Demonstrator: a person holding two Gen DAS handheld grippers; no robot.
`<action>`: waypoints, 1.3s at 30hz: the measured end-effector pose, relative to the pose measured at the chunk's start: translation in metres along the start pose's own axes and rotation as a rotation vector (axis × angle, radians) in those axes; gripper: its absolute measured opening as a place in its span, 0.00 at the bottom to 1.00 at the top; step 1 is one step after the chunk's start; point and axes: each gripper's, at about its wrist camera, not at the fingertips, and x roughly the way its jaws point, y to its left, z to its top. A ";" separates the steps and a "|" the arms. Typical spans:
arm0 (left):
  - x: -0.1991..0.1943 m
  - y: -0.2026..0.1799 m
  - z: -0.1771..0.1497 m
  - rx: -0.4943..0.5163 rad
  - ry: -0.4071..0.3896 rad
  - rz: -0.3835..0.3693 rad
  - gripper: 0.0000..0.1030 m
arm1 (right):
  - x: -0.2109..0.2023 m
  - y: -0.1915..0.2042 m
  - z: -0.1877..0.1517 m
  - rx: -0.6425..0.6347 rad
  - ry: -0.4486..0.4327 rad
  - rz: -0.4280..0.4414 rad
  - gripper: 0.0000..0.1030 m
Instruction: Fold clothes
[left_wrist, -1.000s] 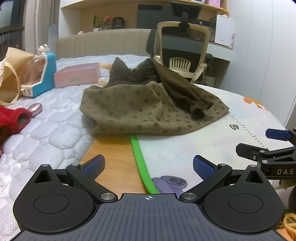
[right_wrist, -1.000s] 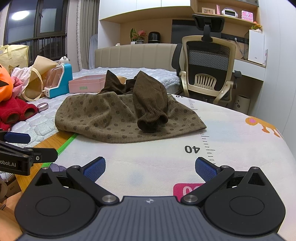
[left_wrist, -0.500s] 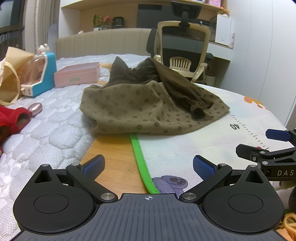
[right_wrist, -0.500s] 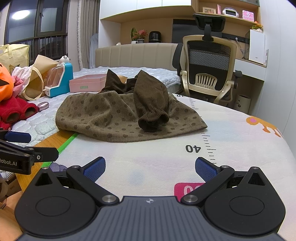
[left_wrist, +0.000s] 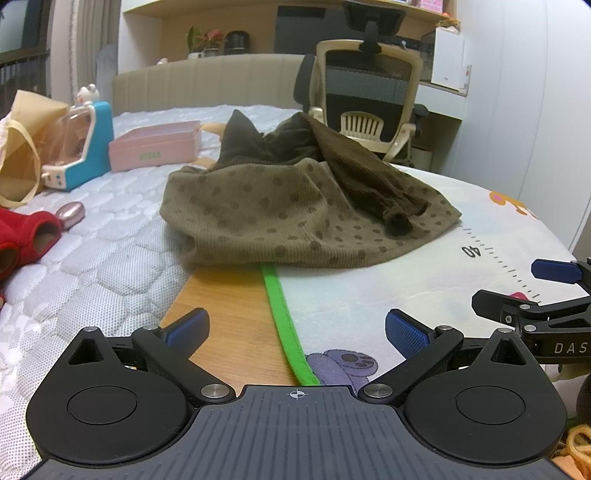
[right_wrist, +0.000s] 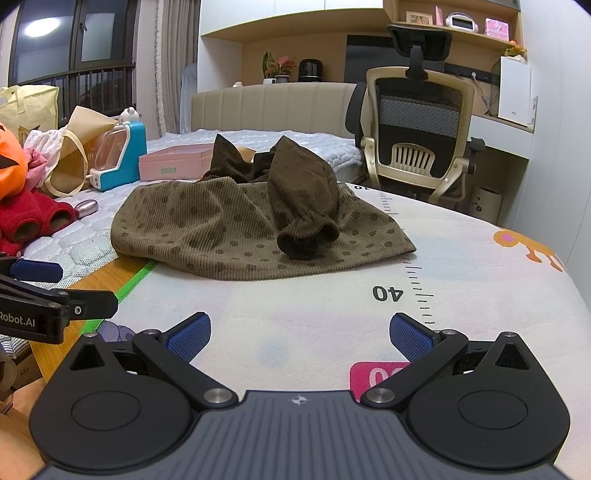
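Almost nothing has moved over the last second: the brown garment sits a touch nearer in both wrist views than before, so both tools have crept forward a little, and the cloth itself keeps the same heap. That suggests a slow approach or a pause short of the cloth, not a grasp.

The left gripper (left_wrist: 295, 328) and the right gripper (right_wrist: 299, 332) both stand with jaws spread wide, holding nothing, side by side and well short of the garment.

The polka-dot garment (right_wrist: 229, 236) lies crumpled, not folded, across the near edge of the printed play mat (right_wrist: 461, 266), partly over the wooden board (left_wrist: 225, 306) and the quilted mattress (left_wrist: 99, 266). It is a ribbed, corduroy-like knit, olive-brown with darker dots. A darker sleeve (right_wrist: 306, 206) flops over its middle, its cuff rolled into a soft tube. The fabric looks limp and thick, likely to sag when lifted.
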 end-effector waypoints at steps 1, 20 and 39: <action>0.000 0.000 0.000 0.000 0.001 0.000 1.00 | 0.000 0.000 0.000 0.000 0.001 0.000 1.00; 0.004 0.000 -0.001 0.000 0.011 -0.001 1.00 | 0.003 -0.001 -0.002 0.002 0.014 0.003 1.00; 0.040 0.019 0.051 0.011 0.003 -0.069 1.00 | 0.051 -0.025 0.062 0.084 0.115 0.164 1.00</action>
